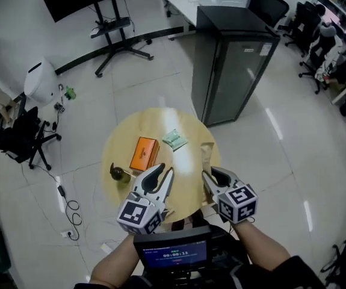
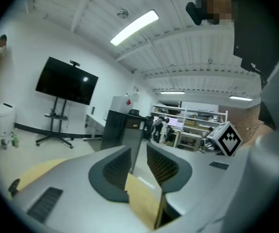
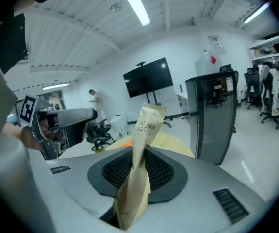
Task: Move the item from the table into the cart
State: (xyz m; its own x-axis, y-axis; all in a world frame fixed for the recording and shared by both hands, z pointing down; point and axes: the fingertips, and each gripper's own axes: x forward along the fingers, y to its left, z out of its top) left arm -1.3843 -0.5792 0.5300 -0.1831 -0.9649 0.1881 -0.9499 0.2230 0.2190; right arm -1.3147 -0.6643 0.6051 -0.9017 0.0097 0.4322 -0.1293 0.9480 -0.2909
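Clamping the toothbrush packet [image 3: 149,125], the right hand-held gripper [image 3: 138,161] is needing steady pressure throughout transfer; the left hand-held gripper [image 2: 138,160] is standing open.

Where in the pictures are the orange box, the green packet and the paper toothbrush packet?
orange box [image 1: 144,153], head view, middle of its top face.
green packet [image 1: 174,139], head view, its centre.
paper toothbrush packet [image 3: 146,129], right gripper view, its printed upper part.
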